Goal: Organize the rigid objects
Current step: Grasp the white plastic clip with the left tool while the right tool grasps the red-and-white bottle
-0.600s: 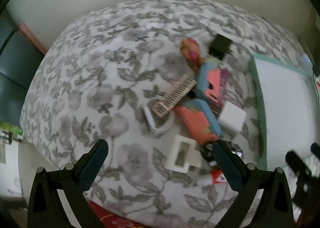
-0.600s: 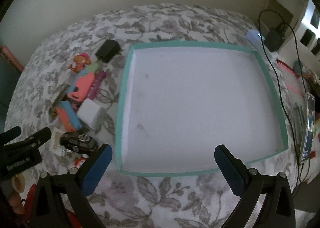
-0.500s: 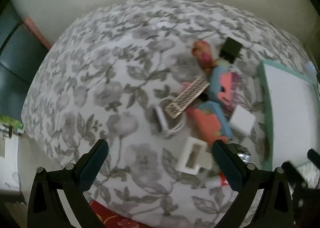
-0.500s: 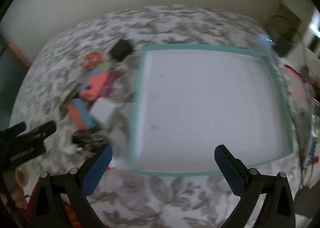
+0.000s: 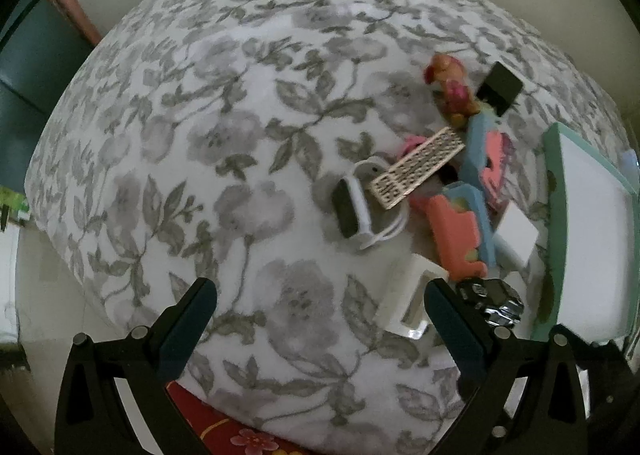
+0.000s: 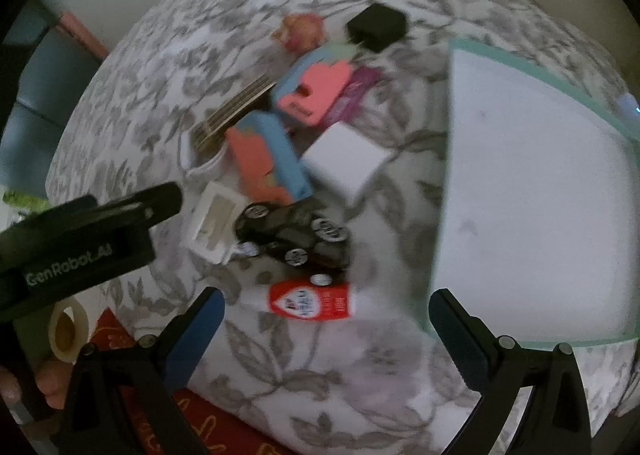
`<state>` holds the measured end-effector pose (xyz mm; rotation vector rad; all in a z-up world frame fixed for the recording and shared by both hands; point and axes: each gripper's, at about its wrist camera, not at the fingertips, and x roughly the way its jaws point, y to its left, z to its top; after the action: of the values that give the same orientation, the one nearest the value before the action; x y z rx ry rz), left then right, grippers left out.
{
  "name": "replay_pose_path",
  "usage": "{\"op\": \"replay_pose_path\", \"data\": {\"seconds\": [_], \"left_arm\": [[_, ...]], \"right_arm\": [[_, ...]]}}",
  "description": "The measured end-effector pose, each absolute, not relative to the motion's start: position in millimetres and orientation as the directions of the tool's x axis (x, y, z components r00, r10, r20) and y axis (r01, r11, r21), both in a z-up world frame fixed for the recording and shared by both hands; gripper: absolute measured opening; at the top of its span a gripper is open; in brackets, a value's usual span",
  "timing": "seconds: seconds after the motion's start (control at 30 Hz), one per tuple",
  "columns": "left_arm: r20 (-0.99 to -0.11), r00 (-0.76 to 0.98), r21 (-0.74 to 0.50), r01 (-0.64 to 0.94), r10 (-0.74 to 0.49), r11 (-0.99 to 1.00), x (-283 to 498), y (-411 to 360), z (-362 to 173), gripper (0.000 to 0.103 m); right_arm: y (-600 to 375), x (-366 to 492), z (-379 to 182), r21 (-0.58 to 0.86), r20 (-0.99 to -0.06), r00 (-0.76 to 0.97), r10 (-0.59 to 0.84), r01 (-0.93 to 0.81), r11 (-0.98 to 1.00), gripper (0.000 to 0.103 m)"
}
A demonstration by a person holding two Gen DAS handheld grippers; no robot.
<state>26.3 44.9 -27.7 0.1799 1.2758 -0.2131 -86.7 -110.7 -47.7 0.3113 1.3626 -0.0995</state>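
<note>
Teal-rimmed tray (image 6: 532, 55), white flat floor, shallow walls, nothing in it; it sits ahead and to the right of the right gripper (image 6: 326, 319), whose blue-padded jaws are spread wide with nothing between them. Left gripper (image 5: 320, 311) likewise spread and empty, hovering over the grey floral cloth (image 5: 200, 143). Clutter pile lies ahead-right of the left gripper, ahead-left of the right one, just beside the tray's left wall. Black toy car (image 6: 294, 231), glossy with chrome wheels, directly ahead of the right gripper; a red-and-white labelled tube (image 6: 312, 301) between the car and that gripper's fingertips. White rectangular frame piece (image 5: 410, 297) touching the left gripper's right finger in view, contact uncertain. Two coral-and-blue foam blocks (image 6: 268, 159), matte, notched edges. White plastic cube (image 6: 344, 163) against the nearer block. Perforated tan strip (image 5: 418, 173) tilted over a white-banded smartwatch (image 5: 352, 209). Black square adapter (image 6: 376, 31) and a pink-orange figurine (image 6: 300, 33) at the far end, blurred.
</note>
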Motion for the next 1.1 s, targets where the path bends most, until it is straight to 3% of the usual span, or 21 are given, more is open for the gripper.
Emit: {"op": "replay_pose_path", "data": {"seconds": [0.43,0.67,1.1], "left_arm": [[-0.981,0.195,0.055,0.233,0.009,0.971,39.0,51.4,-39.2,0.103],[-0.986,0.166,0.056,0.271,0.011,0.961,30.1,44.5,-40.4,0.103],[-0.991,0.126,0.009,0.378,-0.042,0.926,7.7,14.5,-40.8,0.103]], "right_arm": [[-59.8,-60.4,-93.1,0.075,-0.994,0.100,0.053,0.227,0.971,0.103],[-59.7,-57.3,-100.2,0.108,-0.991,0.109,0.082,0.261,0.959,0.087],[-84.9,-70.4,-102.1,0.147,-0.986,0.112,0.120,0.282,0.948,0.081]]}}
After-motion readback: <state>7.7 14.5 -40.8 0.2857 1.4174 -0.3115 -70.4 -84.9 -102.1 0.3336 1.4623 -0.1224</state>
